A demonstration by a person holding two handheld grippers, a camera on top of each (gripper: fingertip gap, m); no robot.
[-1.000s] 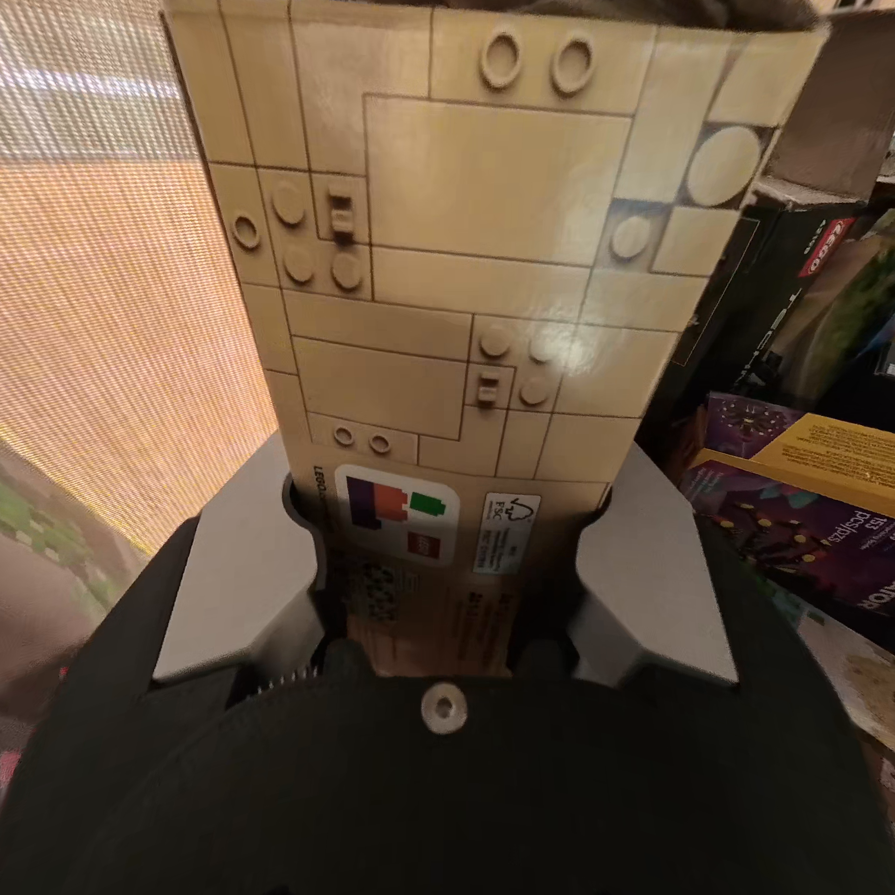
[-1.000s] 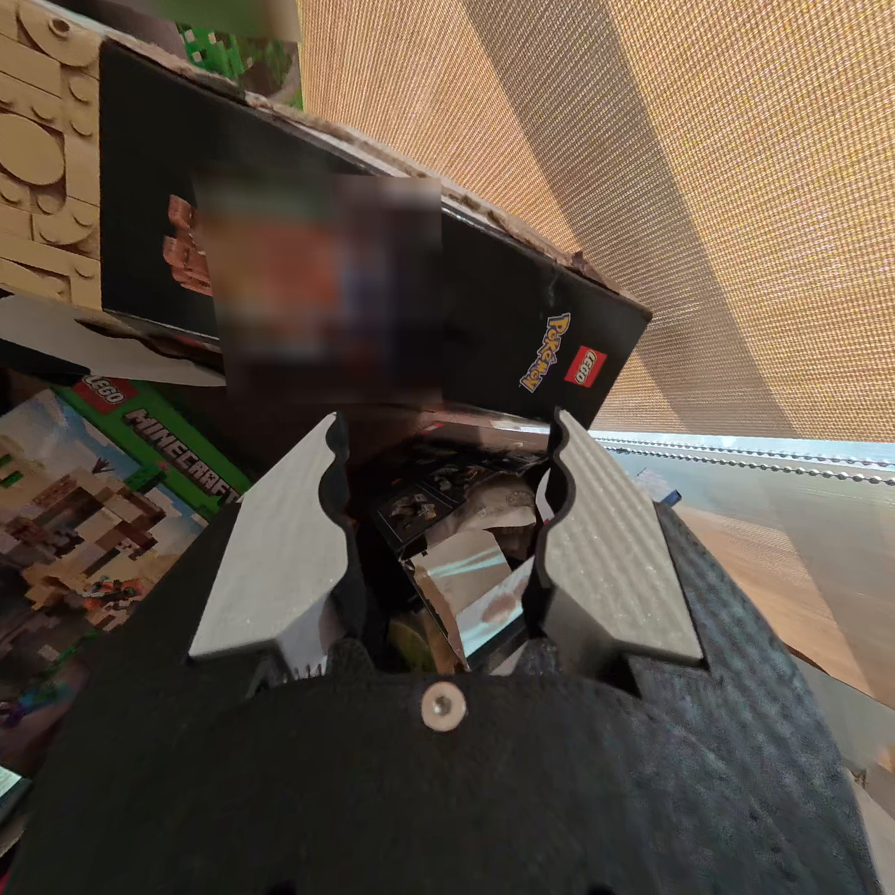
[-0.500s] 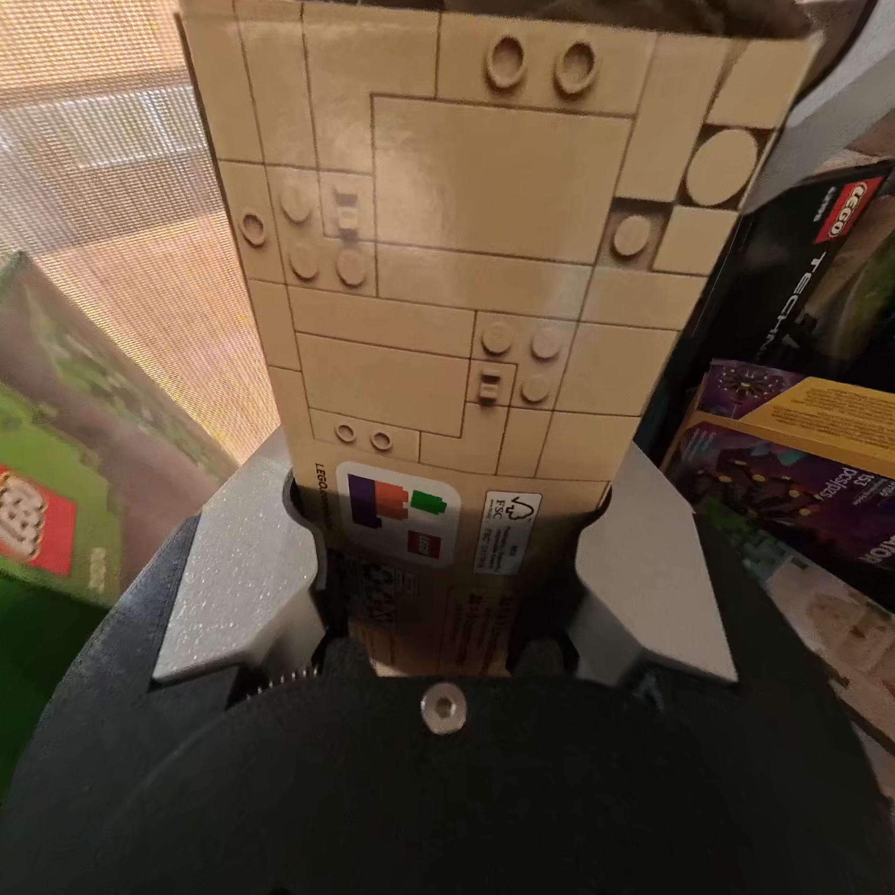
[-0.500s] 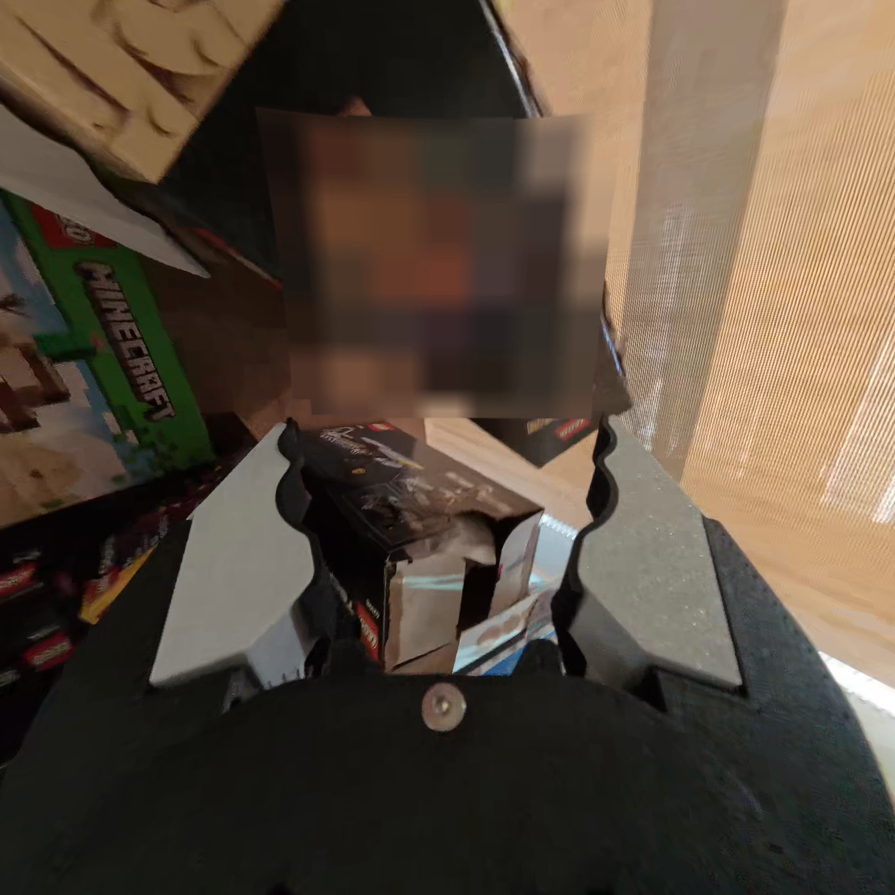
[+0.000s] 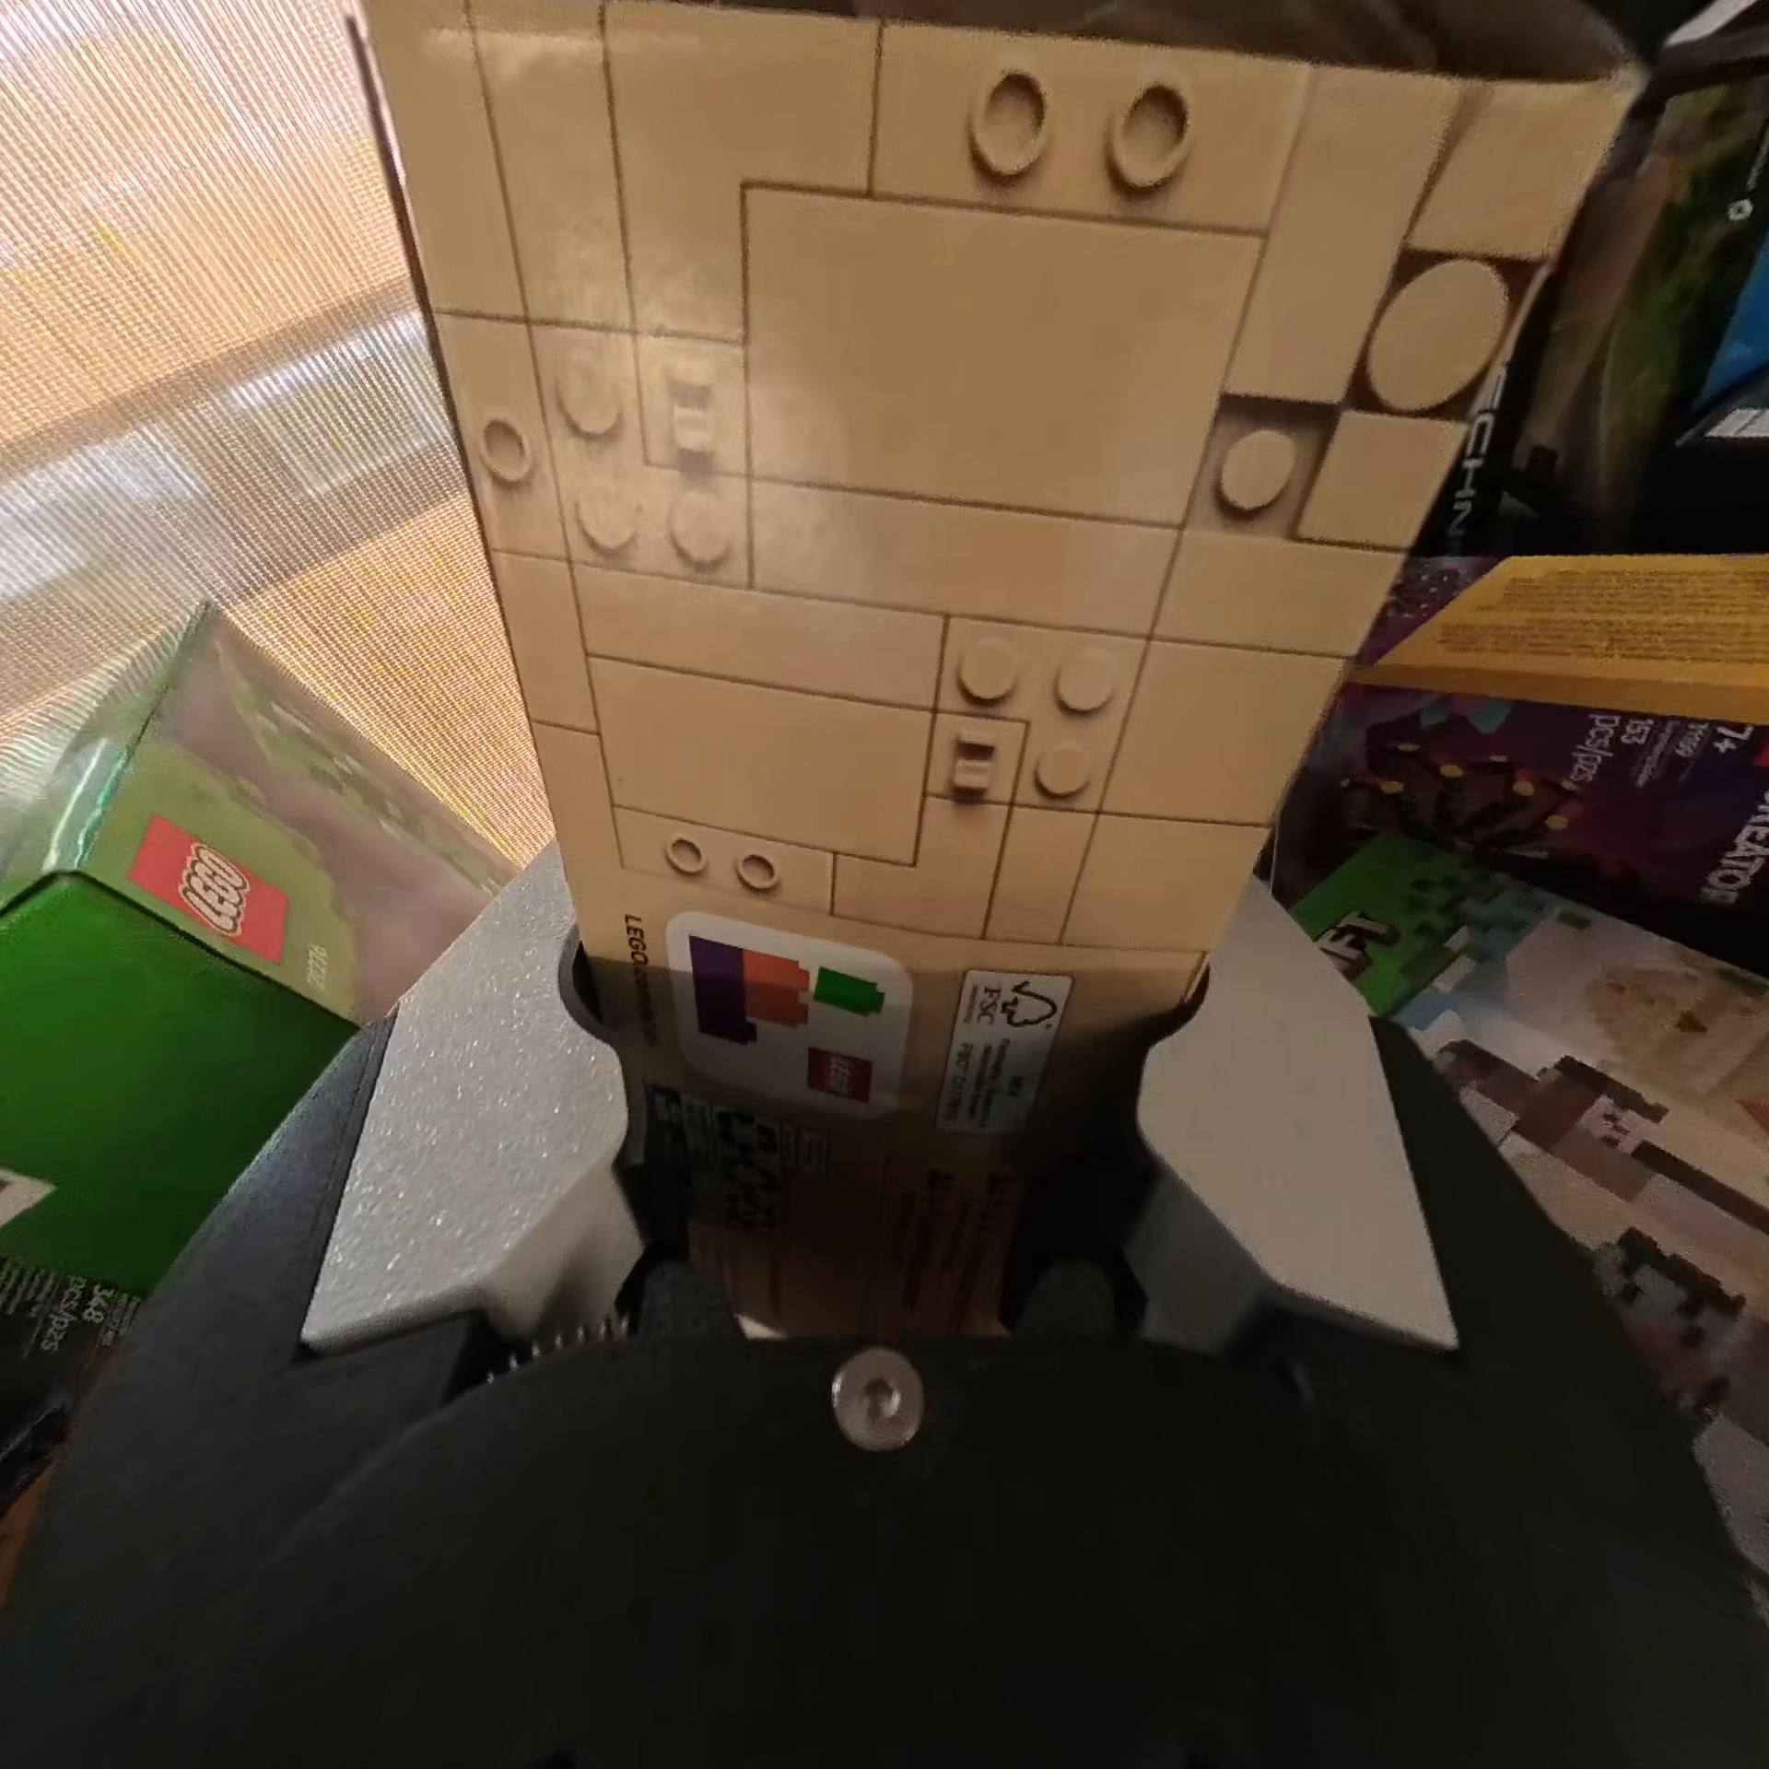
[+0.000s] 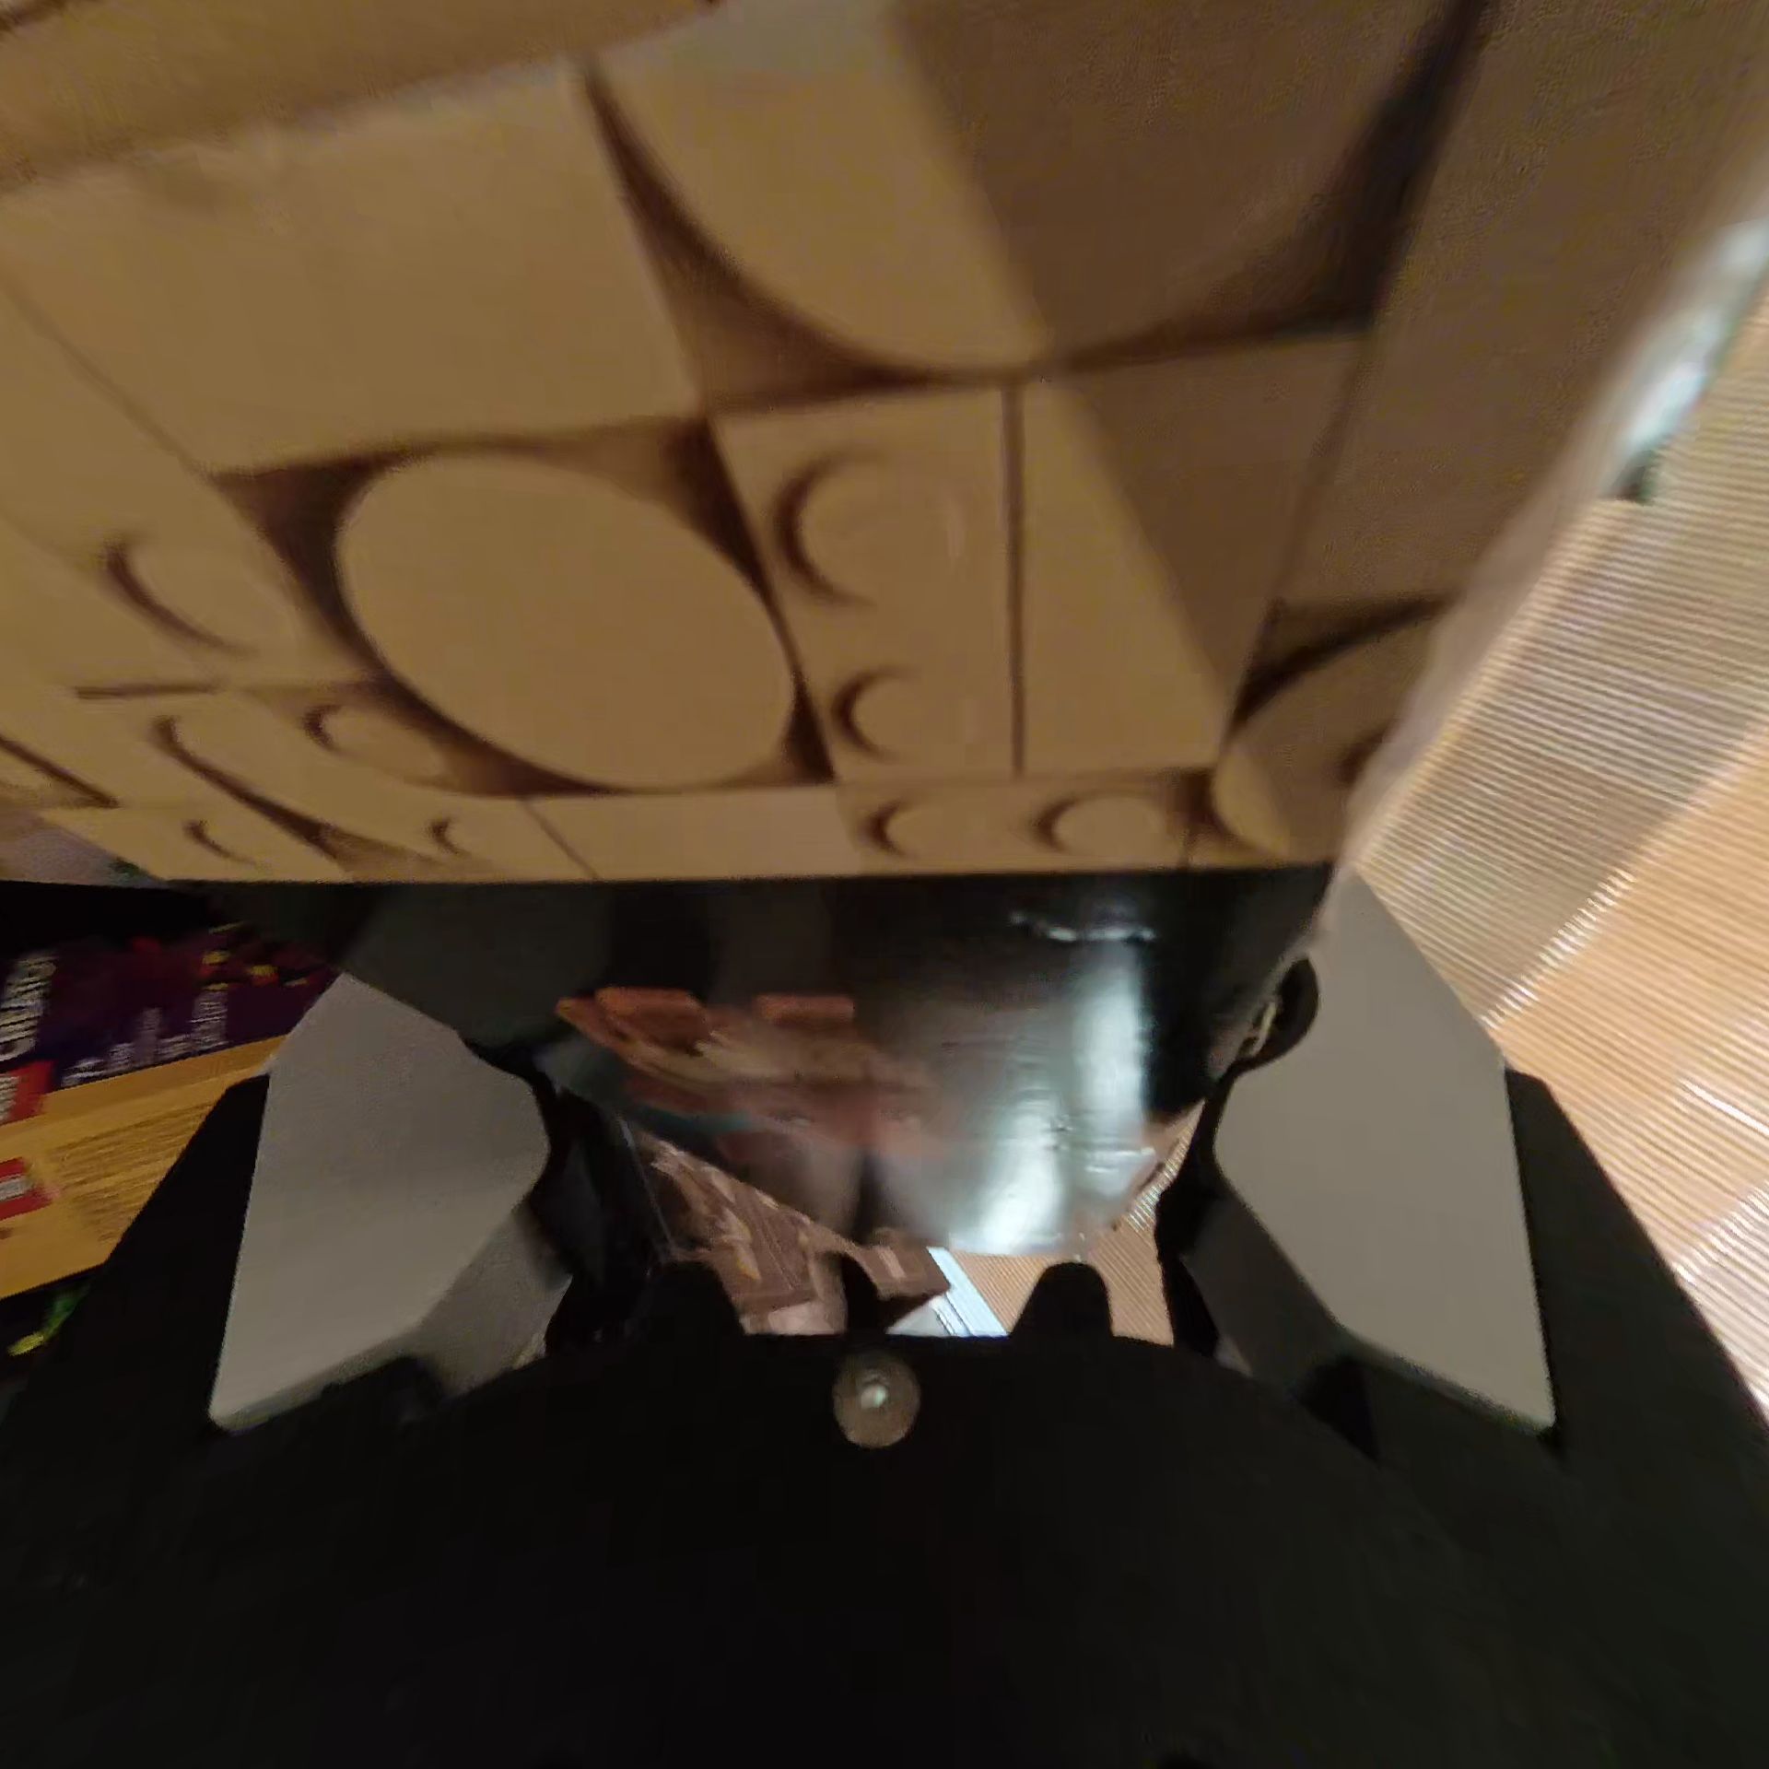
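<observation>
My left gripper (image 5: 885,967) is clamped on a tan box (image 5: 957,479) printed with a pattern of flat bricks and studs. Both grey fingers (image 5: 479,1082) press against its narrow sides, and the box stands up between them, rising out of the top of the left wrist view. Its near end, with a white sticker and small printed labels, sits deep between my fingers.

To the left of the box lies a green box (image 5: 144,1034) with a red logo patch, in front of a woven tan blind (image 5: 191,335) lit from behind. To the right there is a purple box (image 5: 1532,794) with a yellow panel, a box with a blocky pale picture (image 5: 1532,1101) below it, and a dark box (image 5: 1675,287) behind.

My right gripper (image 6: 885,1005) has its fingers (image 6: 383,1149) set wide apart. The same box fills the upper half of the right wrist view, its tan patterned face (image 6: 670,479) close above and its black face (image 6: 957,957) reaching down between my fingers. The view is blurred, so I cannot tell whether my right pads press on it or only stand beside it. The purple box (image 6: 144,1005) shows at the left edge, the blind (image 6: 1579,862) on the right.
</observation>
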